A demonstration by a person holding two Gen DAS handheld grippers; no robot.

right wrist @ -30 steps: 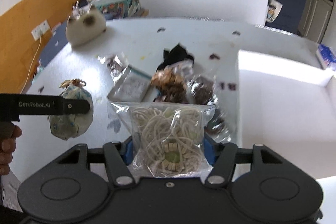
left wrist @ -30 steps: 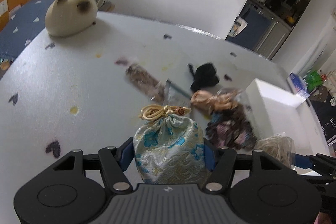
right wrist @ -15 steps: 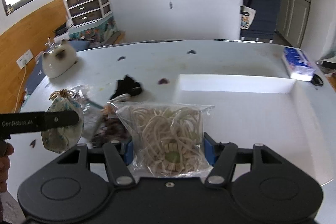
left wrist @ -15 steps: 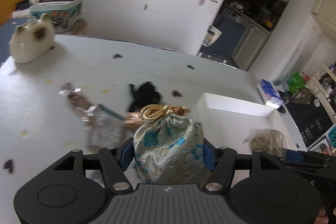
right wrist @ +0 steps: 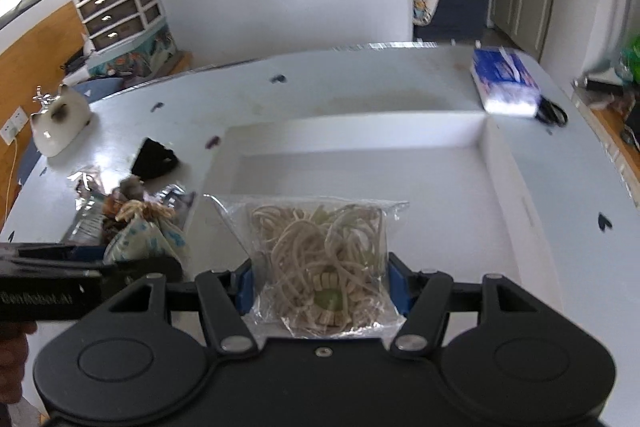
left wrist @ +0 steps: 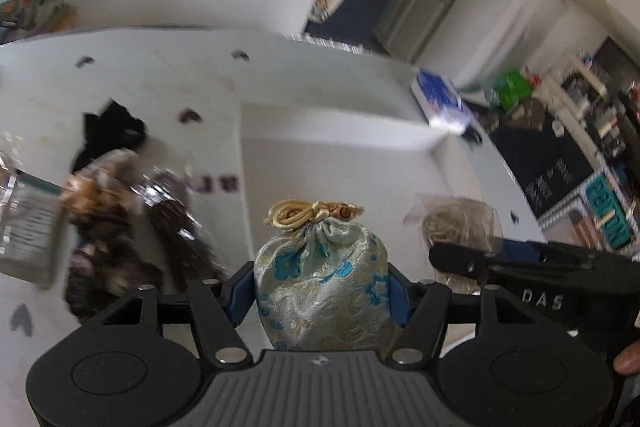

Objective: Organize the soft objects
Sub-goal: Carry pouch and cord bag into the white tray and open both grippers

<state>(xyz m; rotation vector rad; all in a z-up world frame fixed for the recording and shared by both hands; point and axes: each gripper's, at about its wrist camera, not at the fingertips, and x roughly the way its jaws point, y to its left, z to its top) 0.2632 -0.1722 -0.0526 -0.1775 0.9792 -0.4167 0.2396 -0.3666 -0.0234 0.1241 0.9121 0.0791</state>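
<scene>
Left gripper (left wrist: 322, 291) is clamped on a brocade drawstring pouch (left wrist: 322, 283), held up over the near edge of the white tray (right wrist: 496, 195). Right gripper (right wrist: 320, 285) is squeezing a clear bag of cords (right wrist: 320, 255) above that tray too, while leftover packets (left wrist: 120, 227) sit piled on the table (right wrist: 360, 87) to the left

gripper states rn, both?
Left gripper: closed on the brocade pouch.
Right gripper: closed on the clear bag of cords.

Both matte black plastic tongs (left wrist: 322, 293) (right wrist: 320, 285) show blue finger pads (left wrist: 240, 291), silver screws and round grey dials.
</scene>
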